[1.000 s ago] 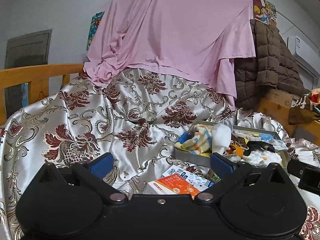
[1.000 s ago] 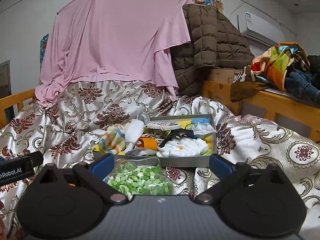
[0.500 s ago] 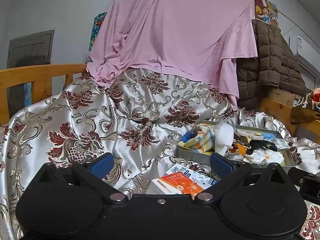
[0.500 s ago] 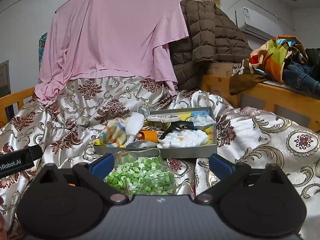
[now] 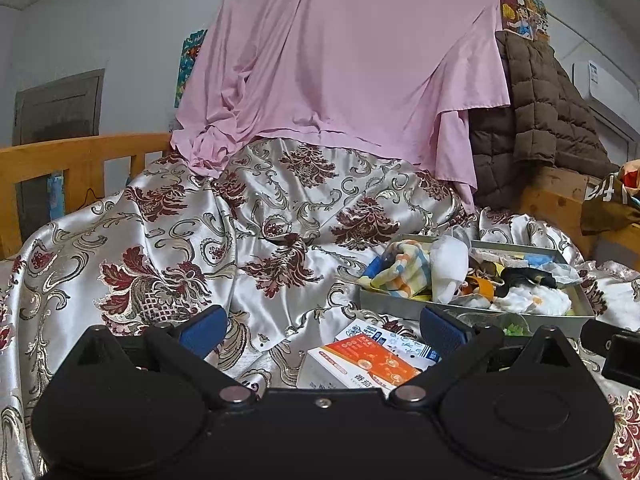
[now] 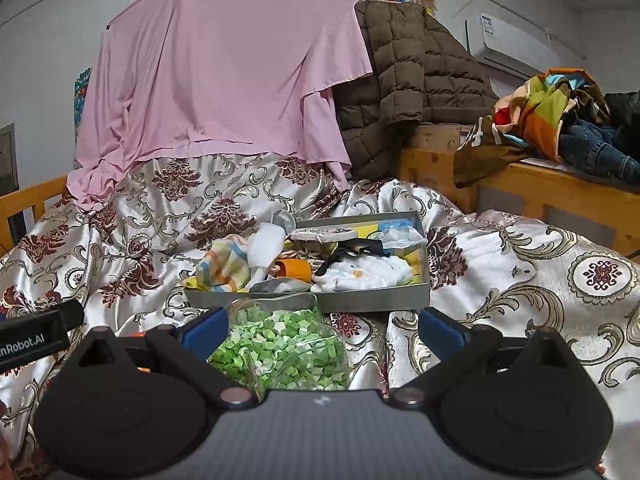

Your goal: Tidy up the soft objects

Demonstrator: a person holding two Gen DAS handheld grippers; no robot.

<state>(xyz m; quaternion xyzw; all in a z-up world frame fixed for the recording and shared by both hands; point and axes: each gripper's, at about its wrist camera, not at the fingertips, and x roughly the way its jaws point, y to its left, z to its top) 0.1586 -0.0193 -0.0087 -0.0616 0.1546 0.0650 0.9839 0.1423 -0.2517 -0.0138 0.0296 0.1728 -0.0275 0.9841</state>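
Note:
A grey tray (image 6: 372, 298) (image 5: 400, 306) sits on the satin bedspread, filled with soft items: a striped cloth (image 6: 224, 262) (image 5: 402, 270), a white sock (image 6: 266, 246) (image 5: 448, 264), a white cloth (image 6: 368, 272) (image 5: 532, 300) and a black piece (image 6: 356, 250). My right gripper (image 6: 322, 326) is open, low over a clear bag of green bits (image 6: 280, 350) in front of the tray. My left gripper (image 5: 322, 326) is open to the tray's left, above an orange and white box (image 5: 360, 364). Neither holds anything.
A pink sheet (image 6: 224, 80) hangs behind the bed. A brown quilted jacket (image 6: 416, 80) drapes over a wooden rail, with piled clothes (image 6: 560, 120) on a wooden ledge at right. A wooden bed rail (image 5: 72, 160) runs at the left.
Both grippers have eased back and shifted slightly, so the tray sits a little farther off in each view. Their jaws stay as wide as before.

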